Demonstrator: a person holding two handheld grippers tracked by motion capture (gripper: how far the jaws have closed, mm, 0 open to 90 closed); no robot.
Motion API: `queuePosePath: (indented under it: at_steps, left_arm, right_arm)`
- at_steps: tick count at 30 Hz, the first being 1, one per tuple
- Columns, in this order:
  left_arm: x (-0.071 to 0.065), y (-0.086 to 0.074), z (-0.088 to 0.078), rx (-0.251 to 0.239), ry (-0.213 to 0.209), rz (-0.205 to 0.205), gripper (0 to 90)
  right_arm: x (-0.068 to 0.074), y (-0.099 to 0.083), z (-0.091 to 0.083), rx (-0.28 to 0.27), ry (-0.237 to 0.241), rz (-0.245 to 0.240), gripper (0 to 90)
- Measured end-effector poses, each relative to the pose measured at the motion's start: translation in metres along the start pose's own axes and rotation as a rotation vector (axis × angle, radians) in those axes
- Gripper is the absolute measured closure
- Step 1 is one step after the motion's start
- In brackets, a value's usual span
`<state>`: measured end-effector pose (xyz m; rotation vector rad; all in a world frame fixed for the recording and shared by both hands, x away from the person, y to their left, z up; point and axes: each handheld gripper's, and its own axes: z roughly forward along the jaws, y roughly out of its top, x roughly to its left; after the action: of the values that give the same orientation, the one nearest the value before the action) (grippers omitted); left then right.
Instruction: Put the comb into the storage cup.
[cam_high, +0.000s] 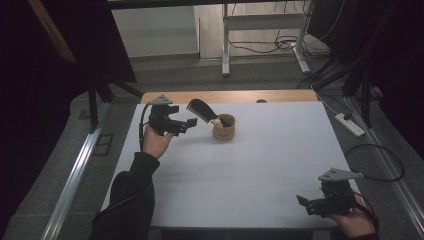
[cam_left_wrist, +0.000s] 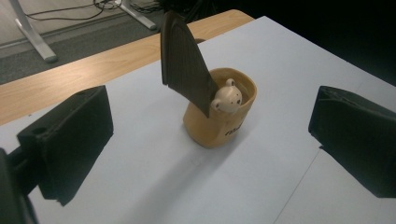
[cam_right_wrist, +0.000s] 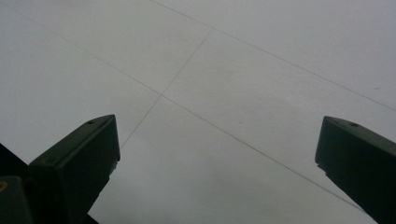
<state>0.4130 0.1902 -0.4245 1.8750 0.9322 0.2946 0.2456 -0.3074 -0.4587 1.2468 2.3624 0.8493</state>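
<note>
A dark comb (cam_left_wrist: 183, 65) stands in a tan cup (cam_left_wrist: 219, 119) with a small bear figure (cam_left_wrist: 227, 99) on its rim, and the pair sits straight ahead of the left gripper's (cam_high: 186, 125) jaws, centred in the gap between them and a short way beyond their tips. In the left gripper view the comb's narrow end is down inside the cup, just behind the bear, while its broad end leans up and away toward the left jaw's side; its long axis therefore runs on a slant, neither upright nor flat. The left jaws are spread wide and hold nothing, with the cup near but clear of both. Judging from this, a grasp of the comb would likely call for the jaws to go forward and up to meet the free upper part, closing across its flat faces rather than along its length. The right gripper (cam_high: 306, 203) is well apart from the cup, at the near edge of the white table (cam_high: 280, 150), and its jaws, likewise wide open and empty, look along bare tabletop. The left hand (cam_high: 156, 142) is thus much the nearer, and the move looks to be its own.
</note>
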Motion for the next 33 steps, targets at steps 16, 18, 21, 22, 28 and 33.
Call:
queuePosePath:
  at_steps: [16, 18, 21, 22, 28, 33]
  left_arm:
    - [-0.007, -0.020, -0.006, 0.010, 0.015, 0.012, 0.7]
    - [-0.008, -0.022, -0.006, 0.014, 0.017, 0.015, 0.7]
    - [-0.010, -0.025, -0.006, 0.022, 0.020, 0.022, 0.7]
    - [-0.011, -0.026, -0.006, 0.024, 0.021, 0.023, 0.7]
    - [-0.013, -0.032, -0.011, 0.024, 0.024, 0.022, 0.7]
    - [-0.016, -0.038, -0.016, 0.028, 0.026, 0.021, 0.7]
  right_arm:
    - [0.000, 0.000, 0.000, -0.002, -0.001, -0.001, 0.0]
    - [0.000, 0.000, 0.000, -0.003, 0.000, -0.003, 0.0]
    - [0.000, 0.000, -0.001, -0.004, 0.001, -0.004, 0.0]
    - [0.000, 0.000, -0.001, -0.005, 0.001, -0.004, 0.0]
    - [0.000, 0.000, -0.001, -0.006, 0.003, -0.005, 0.0]
    - [0.000, 0.000, -0.001, -0.009, 0.005, -0.007, 0.0]
